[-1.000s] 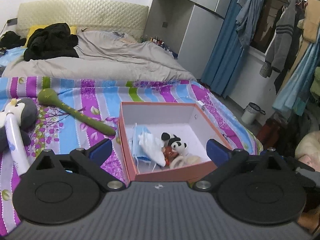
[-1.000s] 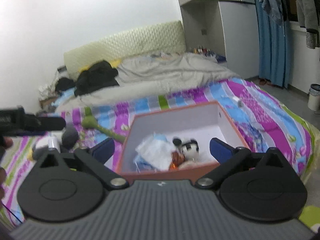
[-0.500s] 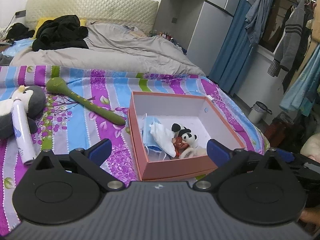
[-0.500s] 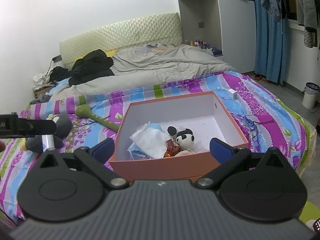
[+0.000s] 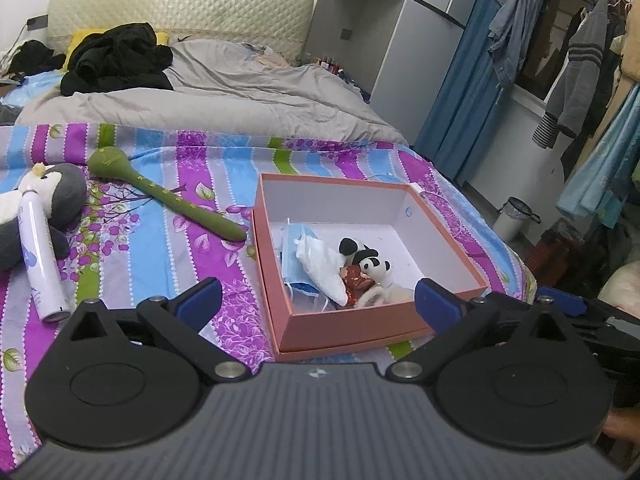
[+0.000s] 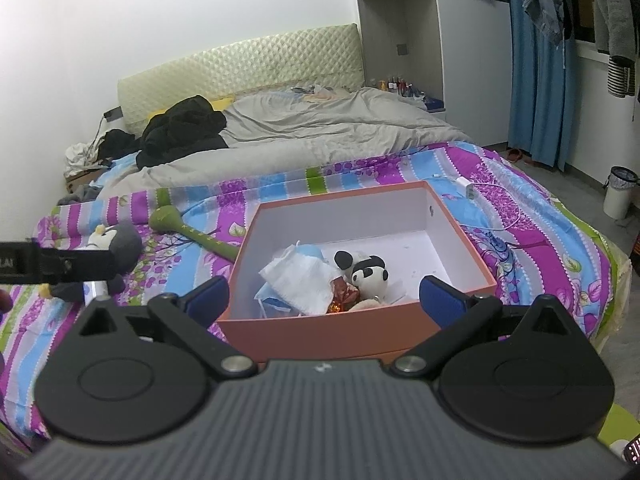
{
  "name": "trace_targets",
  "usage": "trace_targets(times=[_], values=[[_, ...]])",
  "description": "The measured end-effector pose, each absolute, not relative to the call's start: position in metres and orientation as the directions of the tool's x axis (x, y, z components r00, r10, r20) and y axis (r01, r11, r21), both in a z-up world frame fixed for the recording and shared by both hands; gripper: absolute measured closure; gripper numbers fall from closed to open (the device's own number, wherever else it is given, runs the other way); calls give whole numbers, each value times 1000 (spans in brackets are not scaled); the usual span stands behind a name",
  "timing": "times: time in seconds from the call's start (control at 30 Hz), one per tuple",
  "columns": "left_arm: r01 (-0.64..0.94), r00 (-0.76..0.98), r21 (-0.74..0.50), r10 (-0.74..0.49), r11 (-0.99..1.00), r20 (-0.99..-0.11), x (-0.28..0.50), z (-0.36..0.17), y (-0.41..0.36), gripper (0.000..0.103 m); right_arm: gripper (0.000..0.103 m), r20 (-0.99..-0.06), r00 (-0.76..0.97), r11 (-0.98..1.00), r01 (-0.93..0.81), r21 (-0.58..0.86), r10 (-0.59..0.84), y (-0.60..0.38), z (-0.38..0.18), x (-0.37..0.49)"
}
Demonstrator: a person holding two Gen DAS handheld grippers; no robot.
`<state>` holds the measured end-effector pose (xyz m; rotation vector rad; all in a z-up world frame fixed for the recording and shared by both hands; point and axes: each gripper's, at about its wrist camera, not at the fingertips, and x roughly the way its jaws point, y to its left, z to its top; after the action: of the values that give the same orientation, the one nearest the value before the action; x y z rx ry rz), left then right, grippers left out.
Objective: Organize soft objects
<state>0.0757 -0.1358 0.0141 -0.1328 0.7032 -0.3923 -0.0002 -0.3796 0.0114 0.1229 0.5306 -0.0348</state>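
Note:
An orange box (image 5: 352, 322) lies open on the striped bedspread. It holds a small panda plush (image 5: 370, 266), a white cloth (image 5: 320, 266) and blue face masks (image 5: 294, 280). My left gripper (image 5: 318, 300) hovers open over the box's near side, empty. The right wrist view shows the same box (image 6: 320, 336) and panda plush (image 6: 370, 276), with my right gripper (image 6: 324, 295) open and empty above the front wall. A grey penguin plush (image 5: 56, 200) lies left of the box, a white spray can (image 5: 38, 256) across it. A long green soft toy (image 5: 168, 198) lies between them.
A rumpled grey duvet (image 5: 240, 96) and black clothes (image 5: 116, 56) cover the far half of the bed. A white charger and cable (image 6: 468, 190) lie right of the box. A small bin (image 6: 620, 192) stands on the floor by the blue curtain (image 6: 536, 60).
Both cameras have drawn back a little from the box, so more of the penguin and spray can shows. Both grippers stay open and nothing was picked up.

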Motion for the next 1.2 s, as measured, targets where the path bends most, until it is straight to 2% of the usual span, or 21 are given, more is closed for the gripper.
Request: trace_targets(times=[1.2], values=[[323, 694, -246, -405, 914, -595, 80, 20, -138, 0, 0, -513, 858, 992, 78, 99, -16, -380, 14, 1]])
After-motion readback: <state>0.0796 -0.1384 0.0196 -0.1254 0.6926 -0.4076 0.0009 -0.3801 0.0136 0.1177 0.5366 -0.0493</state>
